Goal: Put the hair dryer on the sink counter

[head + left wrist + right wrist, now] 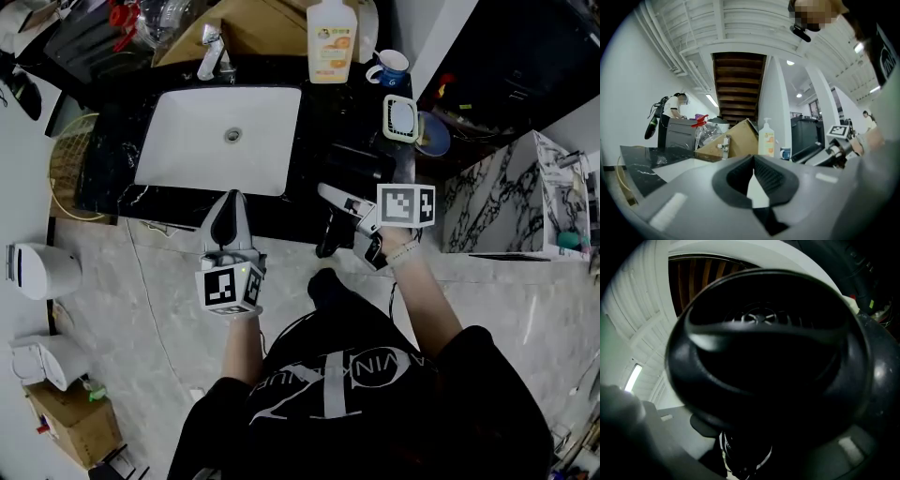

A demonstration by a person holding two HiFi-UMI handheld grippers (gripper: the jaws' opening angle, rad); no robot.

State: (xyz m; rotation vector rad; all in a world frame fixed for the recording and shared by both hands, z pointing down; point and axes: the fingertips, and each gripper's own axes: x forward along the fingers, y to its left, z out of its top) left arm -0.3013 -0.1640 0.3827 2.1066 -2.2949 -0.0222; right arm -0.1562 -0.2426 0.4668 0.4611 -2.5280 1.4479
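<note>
1 hair dryer [778, 357], clamped in right gripper [342, 202]

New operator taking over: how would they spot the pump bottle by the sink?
Find the white rectangular sink basin in the black marble counter. Behind its right corner stands the pale yellow plastic pump bottle. Its orange label and pump top set it apart from the brown cardboard box and short blue mug beside it.
</note>
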